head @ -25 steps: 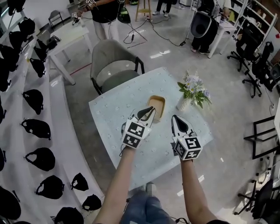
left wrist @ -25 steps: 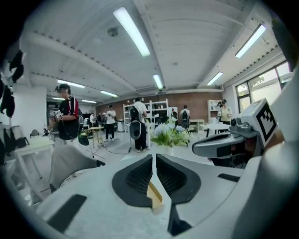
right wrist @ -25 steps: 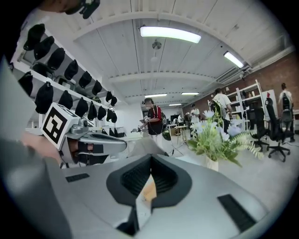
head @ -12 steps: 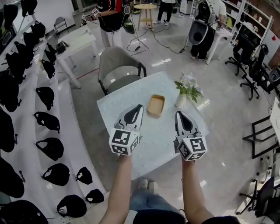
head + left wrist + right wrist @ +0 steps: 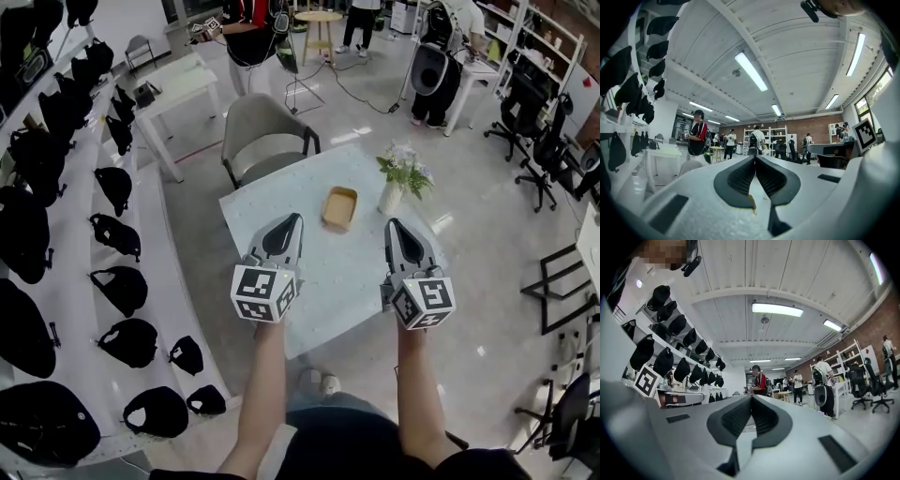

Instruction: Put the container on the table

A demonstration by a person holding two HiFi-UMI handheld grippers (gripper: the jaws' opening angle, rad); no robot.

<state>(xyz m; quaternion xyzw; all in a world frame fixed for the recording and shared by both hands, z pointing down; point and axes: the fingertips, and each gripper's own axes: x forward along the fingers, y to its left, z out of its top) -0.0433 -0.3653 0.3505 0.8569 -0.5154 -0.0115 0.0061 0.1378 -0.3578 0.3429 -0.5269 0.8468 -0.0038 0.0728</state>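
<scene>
Container (image 5: 339, 208): a shallow tan rectangular tray. It lies flat on the pale counter (image 5: 333, 272), on the far half, well apart from both grippers.
Left gripper (image 5: 292, 221): held in the air over the near left part of the counter, pointing away from the person. In its own view (image 5: 754, 157) the dark fingers are pressed together at the tips with nothing between them.
Right gripper (image 5: 395, 225): held level with the left one, over the near right part of the counter. In its own view (image 5: 751, 396) the fingers meet at the tips and nothing sits between them.
Vase of flowers (image 5: 401, 178): stands upright just to the right of the container, near the counter's right edge.
Chair (image 5: 267, 141): grey, at the far side of the counter.
Black caps (image 5: 114, 187): laid in rows on the white shelves along the left.
Background: people stand around a white table and a small round stool farther back.
</scene>
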